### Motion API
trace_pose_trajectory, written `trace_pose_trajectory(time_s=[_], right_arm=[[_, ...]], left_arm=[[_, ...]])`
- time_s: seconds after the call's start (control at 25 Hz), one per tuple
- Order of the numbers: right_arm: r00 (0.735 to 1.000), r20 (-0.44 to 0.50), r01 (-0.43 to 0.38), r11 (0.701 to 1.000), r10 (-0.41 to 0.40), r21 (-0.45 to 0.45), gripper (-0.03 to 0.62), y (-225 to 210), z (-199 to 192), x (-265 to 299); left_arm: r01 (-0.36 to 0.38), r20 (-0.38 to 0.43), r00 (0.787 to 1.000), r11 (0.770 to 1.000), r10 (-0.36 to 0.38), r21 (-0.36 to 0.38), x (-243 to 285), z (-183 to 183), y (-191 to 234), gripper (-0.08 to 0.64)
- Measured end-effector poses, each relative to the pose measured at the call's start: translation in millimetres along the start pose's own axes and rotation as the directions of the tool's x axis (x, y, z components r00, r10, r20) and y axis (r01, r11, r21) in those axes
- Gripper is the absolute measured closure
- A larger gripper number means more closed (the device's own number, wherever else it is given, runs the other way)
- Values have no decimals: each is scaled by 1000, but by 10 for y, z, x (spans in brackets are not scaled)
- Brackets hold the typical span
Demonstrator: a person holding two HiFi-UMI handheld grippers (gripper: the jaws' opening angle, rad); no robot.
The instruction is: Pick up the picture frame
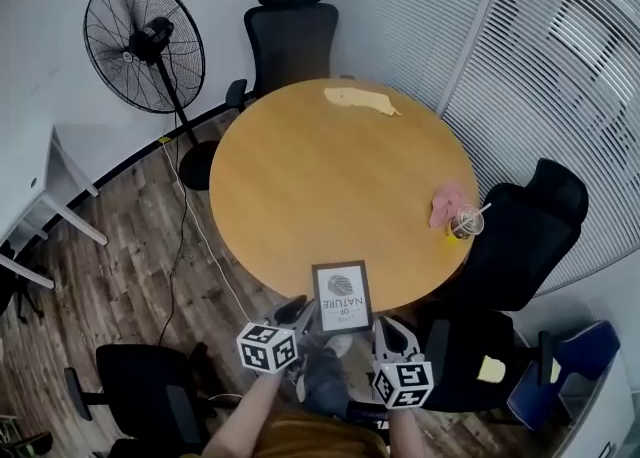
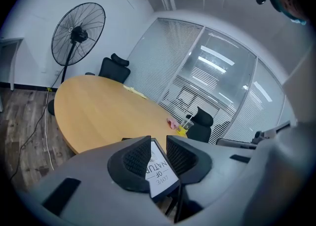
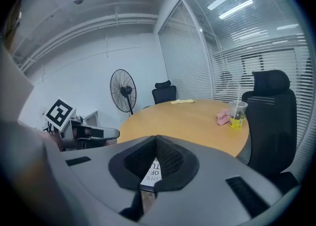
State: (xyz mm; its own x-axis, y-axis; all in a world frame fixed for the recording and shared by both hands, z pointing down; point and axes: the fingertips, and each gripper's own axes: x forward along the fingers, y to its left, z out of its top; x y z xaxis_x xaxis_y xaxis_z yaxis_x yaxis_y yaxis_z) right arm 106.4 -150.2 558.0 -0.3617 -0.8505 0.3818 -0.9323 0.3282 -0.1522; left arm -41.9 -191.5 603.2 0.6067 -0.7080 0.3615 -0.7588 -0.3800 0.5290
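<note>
the picture frame [image 1: 341, 296] sat low in the centre of the head view, at the near rim of the round table [image 1: 320, 186], its lower end reaching past that rim. it was one small upright rectangle with a dark border and a white print carrying a grey leaf shape and the words "love of nature".

the left gripper [image 1: 303, 313] met its lower left corner. in the left gripper view the jaws of that gripper [image 2: 158, 146] stood narrow, one ribbed pad on each side of the frame [image 2: 159, 170], holding it. the right gripper [image 1: 383, 329] was at the lower right corner. in its own view that gripper [image 3: 156, 143] had its jaws drawn almost together, the tips meeting, with a strip of the frame [image 3: 150, 173] showing in the slit between the pads.

the table top was plain light wood. on it lay one yellow cloth [image 1: 360, 100] at the far side, one pink cloth [image 1: 445, 204] at the right edge, and one clear cup with a straw [image 1: 465, 222] just beside the pink cloth.

three black office chairs could be counted with certainty: one at the top [image 1: 291, 31], one at the right [image 1: 530, 236], one at the lower left [image 1: 150, 386]. one blue seat [image 1: 565, 366] showed at the lower right.

one black standing fan [image 1: 145, 43] stood at the upper left, with a cable [image 1: 185, 236] trailing over the dark wood floor [image 1: 120, 266]. a white desk [image 1: 30, 176] filled the left edge, and slatted blinds [image 1: 540, 66] covered the glass wall at the upper right.
</note>
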Motion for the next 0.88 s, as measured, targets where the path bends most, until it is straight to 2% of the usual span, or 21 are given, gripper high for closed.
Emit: trace_pose_trajectory(time_s=[0.4,0.88], right_arm=[[998,-59,-37,999,39,21,578,-81,-187,151],[976,-193,-117,992,105,-52,578,-57,-523,334]], left_arm=[[-43,-37,998,997,41,-60,136,-138,168,443],[-57,-184,983,981,22,-186,256,-673,323,416]])
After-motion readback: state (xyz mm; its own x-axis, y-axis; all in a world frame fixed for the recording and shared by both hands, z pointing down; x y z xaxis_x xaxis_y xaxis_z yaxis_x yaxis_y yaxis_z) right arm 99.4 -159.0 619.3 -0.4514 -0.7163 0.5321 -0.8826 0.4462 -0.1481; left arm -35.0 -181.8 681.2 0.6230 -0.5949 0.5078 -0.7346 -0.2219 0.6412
